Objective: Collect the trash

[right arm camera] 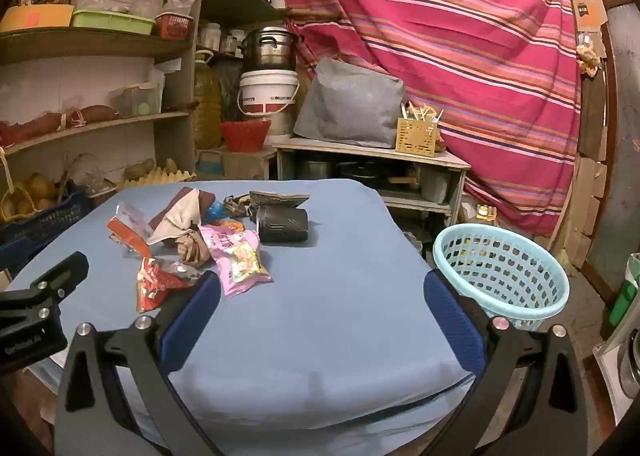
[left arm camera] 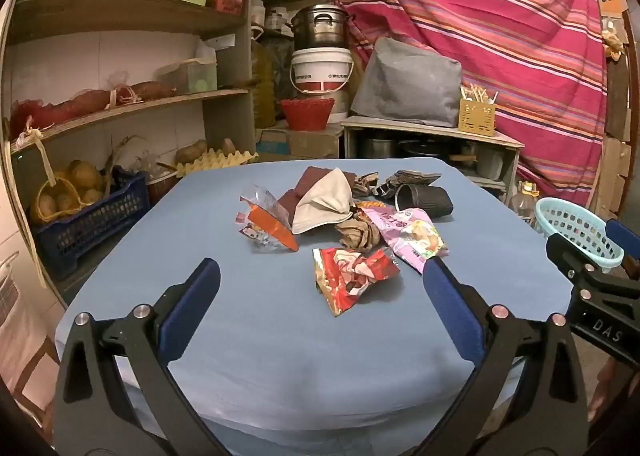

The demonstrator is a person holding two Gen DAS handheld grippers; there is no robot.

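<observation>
Both grippers, left gripper (left arm camera: 320,268) and right gripper (right arm camera: 320,282), gape fully open and empty above the table's (left arm camera: 280,356) near edge; wrappers (left arm camera: 352,276) lie mid-table.

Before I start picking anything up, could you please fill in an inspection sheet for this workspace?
Surface: table under a blue cloth, near half bare.
Job's things: trash heaped at the far side: red wrapper nearest, pink wrapper, orange wrapper, crumpled brown paper, white mask, black cup on its side. Light blue basket off the table's right edge; contents unclear.
Clutter: nothing seen besides the trash.
Grippers: left gripper and right gripper both open, holding nothing.
Cables: nothing seen.
Surroundings: shelves with food and boxes, striped cloth behind.
</observation>
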